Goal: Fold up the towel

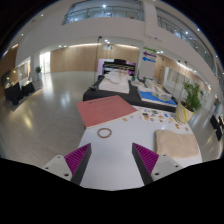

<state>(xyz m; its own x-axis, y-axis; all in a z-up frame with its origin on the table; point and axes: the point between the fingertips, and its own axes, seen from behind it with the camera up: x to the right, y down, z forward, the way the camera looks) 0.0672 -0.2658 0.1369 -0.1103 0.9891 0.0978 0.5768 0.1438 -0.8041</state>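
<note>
A pink towel (105,109) lies flat on the white table (112,150), beyond my fingers and a little to the left. My gripper (112,160) is open and empty above the near part of the table, its two magenta-padded fingers (77,160) spread wide with only bare tabletop between them. The towel is well ahead of the fingertips and nothing touches it.
A tape ring (105,132) lies on the table just ahead of the fingers. A beige folded cloth (178,146) lies at the right. Small objects (155,116) sit at the far right edge. Beyond is a large hall with tables and a plant (190,96).
</note>
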